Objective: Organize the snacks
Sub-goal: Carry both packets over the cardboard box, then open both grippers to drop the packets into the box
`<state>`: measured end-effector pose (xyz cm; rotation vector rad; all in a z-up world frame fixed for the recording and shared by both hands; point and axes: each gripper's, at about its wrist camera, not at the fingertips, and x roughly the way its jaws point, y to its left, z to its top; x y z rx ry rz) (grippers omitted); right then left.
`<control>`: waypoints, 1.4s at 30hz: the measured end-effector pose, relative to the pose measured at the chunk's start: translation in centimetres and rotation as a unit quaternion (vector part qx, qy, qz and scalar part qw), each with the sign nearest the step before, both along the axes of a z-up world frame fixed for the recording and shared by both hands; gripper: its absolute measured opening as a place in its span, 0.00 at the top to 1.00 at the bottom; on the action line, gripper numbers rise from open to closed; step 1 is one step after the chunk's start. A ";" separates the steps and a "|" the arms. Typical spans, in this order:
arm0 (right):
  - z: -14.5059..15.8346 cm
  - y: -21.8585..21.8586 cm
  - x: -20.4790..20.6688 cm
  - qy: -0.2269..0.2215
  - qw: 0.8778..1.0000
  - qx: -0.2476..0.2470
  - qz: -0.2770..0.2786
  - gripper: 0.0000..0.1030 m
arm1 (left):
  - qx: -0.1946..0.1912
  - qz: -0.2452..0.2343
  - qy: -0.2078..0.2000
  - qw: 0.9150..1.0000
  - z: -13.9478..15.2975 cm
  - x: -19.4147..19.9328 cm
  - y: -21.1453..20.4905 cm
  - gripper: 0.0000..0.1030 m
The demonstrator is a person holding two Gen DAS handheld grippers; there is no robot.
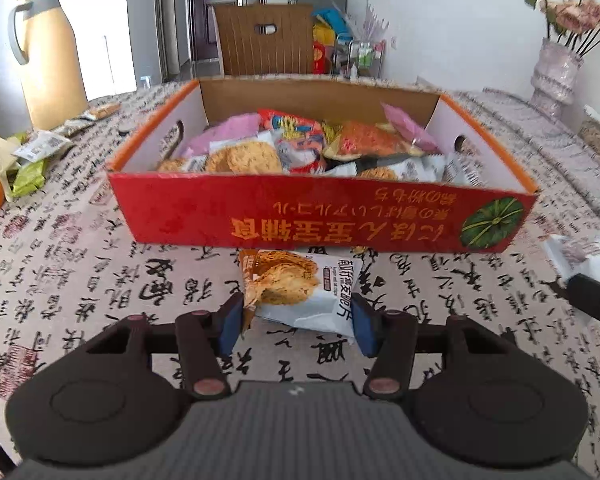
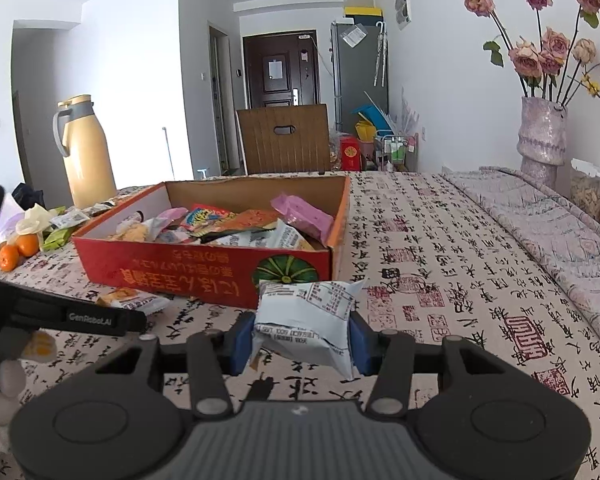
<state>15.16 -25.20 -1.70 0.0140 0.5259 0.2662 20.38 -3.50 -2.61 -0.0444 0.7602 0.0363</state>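
Observation:
A white and orange cracker packet [image 1: 296,284] sits between the blue pads of my left gripper [image 1: 299,322], which is shut on it just in front of the red cardboard box [image 1: 204,216]. My right gripper [image 2: 302,344] is shut on a white snack packet [image 2: 308,316] with its printed back showing, held above the tablecloth near the box's right front corner [image 2: 324,264]. The box [image 2: 160,272] holds several mixed snack packets [image 1: 300,148]. In the left wrist view the right gripper's finger [image 1: 592,300] and its packet [image 1: 580,256] show at the right edge.
A yellow thermos jug [image 2: 88,152] stands at the back left, with oranges [image 2: 18,250] and loose wrappers [image 1: 32,156] beside it. A vase of pink flowers [image 2: 540,136] stands at the back right by a folded cloth [image 2: 540,224]. A wooden chair [image 2: 284,140] is behind the table.

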 end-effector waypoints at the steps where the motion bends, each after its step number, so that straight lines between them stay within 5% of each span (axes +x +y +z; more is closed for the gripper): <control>1: 0.2 0.2 -0.1 -0.002 1.000 0.000 0.002 0.53 | -0.001 -0.002 -0.007 1.000 0.4 -0.4 0.0 0.46; 10: 2.2 2.5 0.9 -0.029 0.999 0.007 0.016 0.53 | -0.009 -0.007 -0.079 0.997 5.3 -1.8 1.5 0.46; 22: 4.7 6.2 6.0 -0.058 0.998 0.018 0.027 0.53 | 0.001 0.017 -0.120 0.993 9.0 2.7 4.2 0.46; 31: 4.7 9.3 10.7 -0.060 0.998 0.020 0.032 0.53 | -0.010 0.042 -0.134 0.990 9.4 7.0 6.3 0.46; 42: 2.3 10.4 15.1 -0.050 0.998 0.022 0.014 0.53 | -0.007 0.068 -0.136 0.988 6.5 10.7 7.6 0.46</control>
